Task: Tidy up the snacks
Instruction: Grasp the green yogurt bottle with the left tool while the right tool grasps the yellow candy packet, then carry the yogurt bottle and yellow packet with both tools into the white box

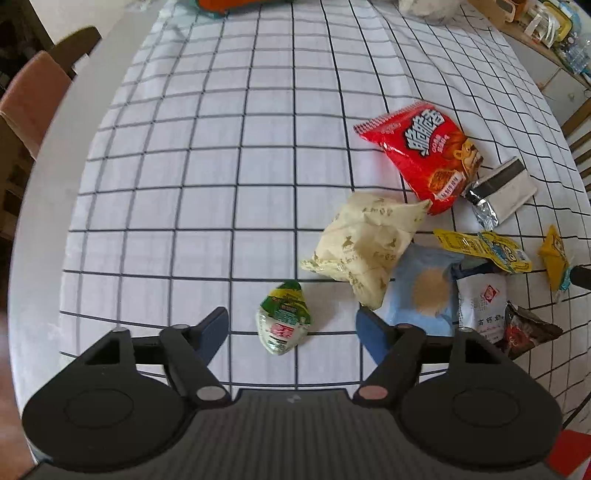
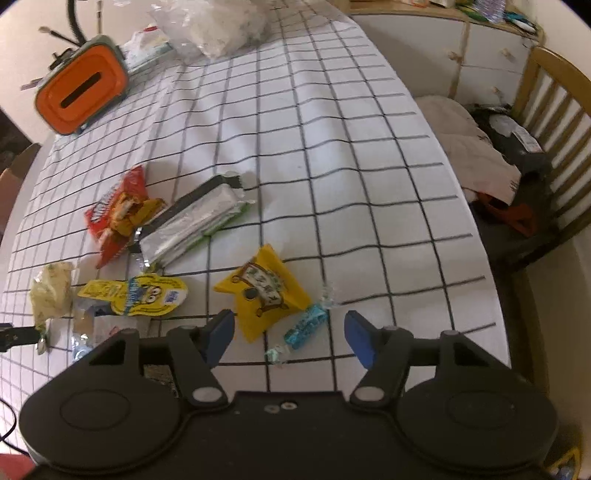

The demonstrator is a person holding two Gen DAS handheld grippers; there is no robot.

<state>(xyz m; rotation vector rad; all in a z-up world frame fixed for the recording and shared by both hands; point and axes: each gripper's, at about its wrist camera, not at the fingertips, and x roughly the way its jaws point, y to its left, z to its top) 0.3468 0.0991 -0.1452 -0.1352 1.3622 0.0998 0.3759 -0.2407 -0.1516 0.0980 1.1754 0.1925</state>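
Observation:
A small green and white snack packet (image 1: 283,317) lies on the checked tablecloth between the spread fingers of my left gripper (image 1: 291,326), which is open and does not touch it. Right of it sit a cream bag (image 1: 364,242), a red bag (image 1: 424,153) and a pale blue packet (image 1: 424,291). In the right wrist view my right gripper (image 2: 290,338) is open above a blue wrapped candy (image 2: 306,326) and the lower corner of a yellow packet (image 2: 264,295); its pads press on neither.
An orange lidded box (image 2: 83,94) and a clear plastic bag (image 2: 218,26) stand at the table's far end. A silver bar packet (image 2: 192,225) and a yellow cartoon sachet (image 2: 136,293) lie left of the right gripper. A wooden chair (image 2: 554,122) with clothes stands beyond the right table edge.

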